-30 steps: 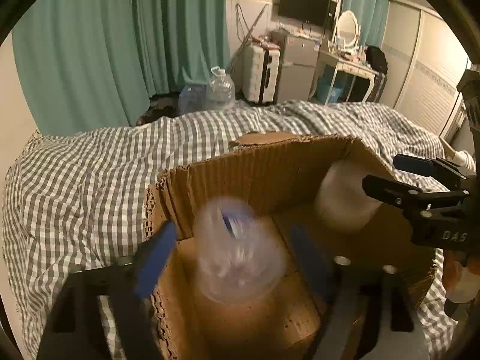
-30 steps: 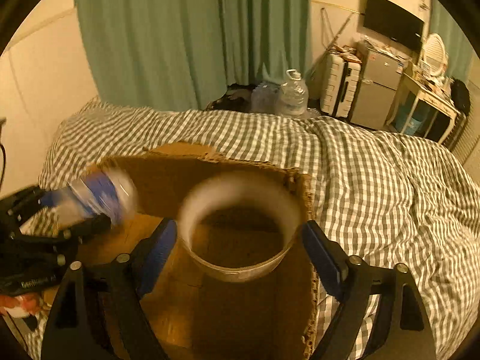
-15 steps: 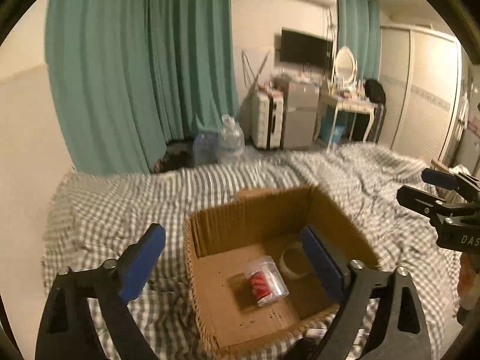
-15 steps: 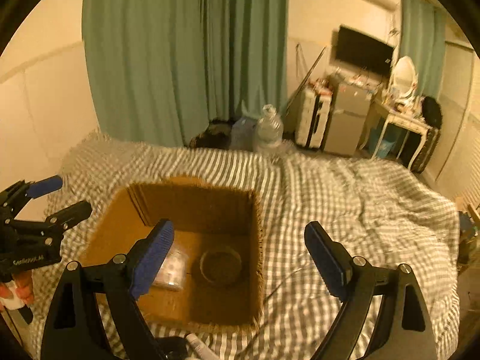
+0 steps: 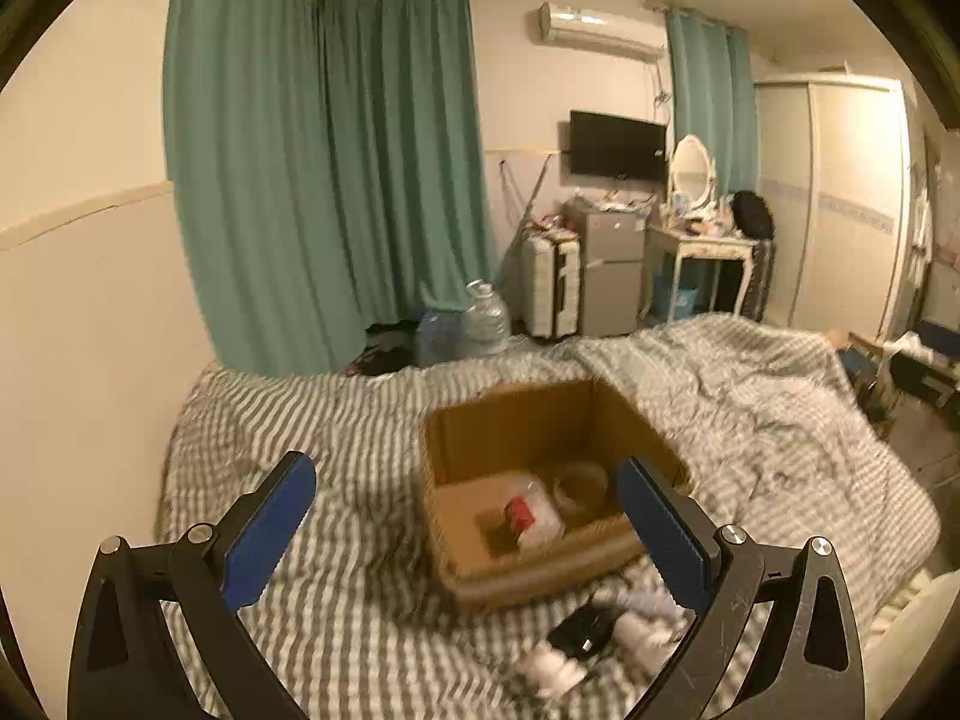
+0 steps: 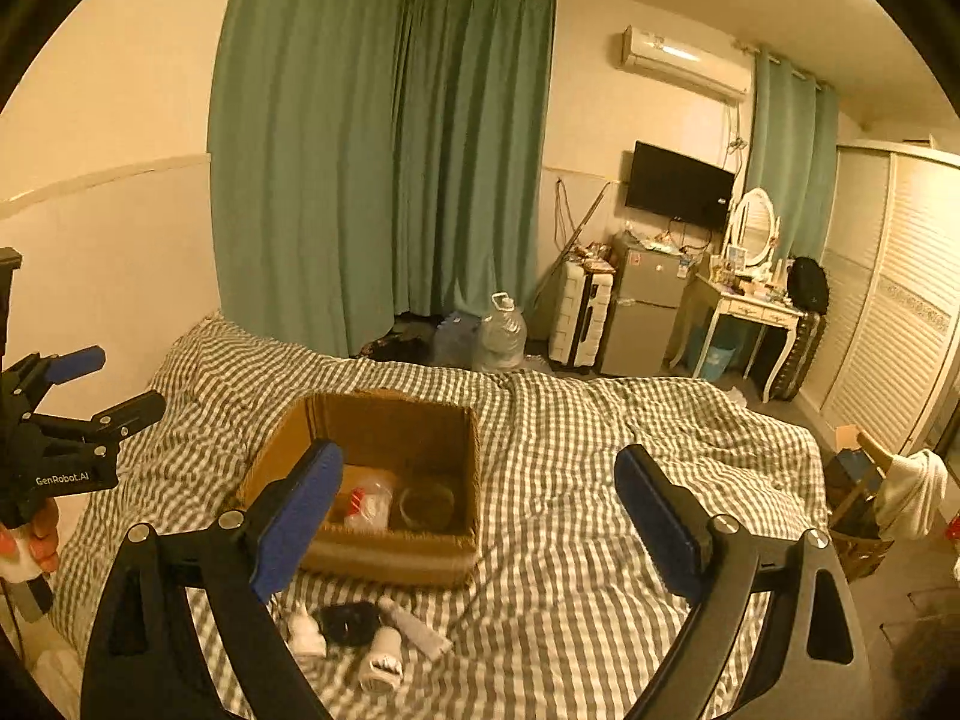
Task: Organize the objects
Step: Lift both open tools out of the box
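An open cardboard box (image 5: pixel 612 420) (image 6: pixel 384 420) sits on the checked bed. Inside it lie a clear plastic bottle with a red label (image 5: pixel 531 516) (image 6: pixel 367 504) and a tape ring (image 5: pixel 579 486) (image 6: pixel 427 505). In front of the box lie a black object (image 5: pixel 585 630) (image 6: pixel 349 623), a white tube (image 6: pixel 415 627) and small white items (image 6: pixel 381 663). My left gripper (image 5: pixel 468 528) is open and empty, high above the bed; it also shows at the left of the right wrist view (image 6: pixel 102 384). My right gripper (image 6: pixel 474 522) is open and empty, held back from the box.
The grey checked bedspread (image 6: pixel 600 468) covers the bed. Green curtains (image 6: pixel 384 168), water jugs (image 6: pixel 503 333), a suitcase (image 6: pixel 581 312), a small fridge (image 6: pixel 641 306), a dressing table (image 6: pixel 744 306) and a wardrobe (image 6: pixel 888 300) stand beyond. A basket with cloth (image 6: pixel 870 510) is at the right.
Both grippers let go of the bottle and the tape ring into the box, then pulled up and back. The box now looks small and far.
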Motion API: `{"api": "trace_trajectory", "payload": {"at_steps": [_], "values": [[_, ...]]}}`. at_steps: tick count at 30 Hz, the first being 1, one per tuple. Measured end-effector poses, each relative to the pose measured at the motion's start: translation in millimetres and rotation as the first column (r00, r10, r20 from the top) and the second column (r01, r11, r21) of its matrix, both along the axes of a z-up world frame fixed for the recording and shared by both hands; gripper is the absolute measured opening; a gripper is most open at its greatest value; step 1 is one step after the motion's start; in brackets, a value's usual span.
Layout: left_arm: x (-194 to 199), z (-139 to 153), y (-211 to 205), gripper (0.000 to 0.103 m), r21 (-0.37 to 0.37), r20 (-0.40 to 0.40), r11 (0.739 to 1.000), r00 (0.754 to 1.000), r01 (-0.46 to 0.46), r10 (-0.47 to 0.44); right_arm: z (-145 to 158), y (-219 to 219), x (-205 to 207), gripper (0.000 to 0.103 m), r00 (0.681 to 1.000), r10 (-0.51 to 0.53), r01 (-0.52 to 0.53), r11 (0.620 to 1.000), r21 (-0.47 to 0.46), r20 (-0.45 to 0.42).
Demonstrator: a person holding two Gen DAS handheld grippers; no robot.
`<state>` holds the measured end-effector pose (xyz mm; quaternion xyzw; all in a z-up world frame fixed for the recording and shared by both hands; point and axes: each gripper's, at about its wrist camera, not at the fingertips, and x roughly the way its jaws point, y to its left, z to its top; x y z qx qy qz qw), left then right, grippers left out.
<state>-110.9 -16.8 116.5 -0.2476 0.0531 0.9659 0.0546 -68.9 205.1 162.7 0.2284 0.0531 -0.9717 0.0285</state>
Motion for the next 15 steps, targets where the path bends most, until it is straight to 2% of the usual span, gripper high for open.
{"api": "trace_trajectory", "payload": {"at_steps": [4,7,12,15], "values": [[14,-38,4,0.103,-0.014,0.065,1.000,0.998,0.001,0.000,-37,-1,7,0.092,0.997,0.034,-0.029,0.997,-0.065,0.069],[13,-74,5,0.103,-0.001,0.124,1.000,0.992,-0.010,0.010,-80,-9,-5,0.092,0.986,0.048,-0.034,0.996,-0.086,0.162],[3,-143,12,0.103,-0.002,0.204,0.999,0.978,-0.052,0.051,-169,-30,-27,0.092,0.950,0.060,-0.058,0.998,-0.017,0.305],[-6,-182,25,0.103,-0.031,0.248,0.999,0.969,0.015,-0.007,-222,-43,-40,0.092,0.915,0.088,-0.097,0.995,0.004,0.394]]}}
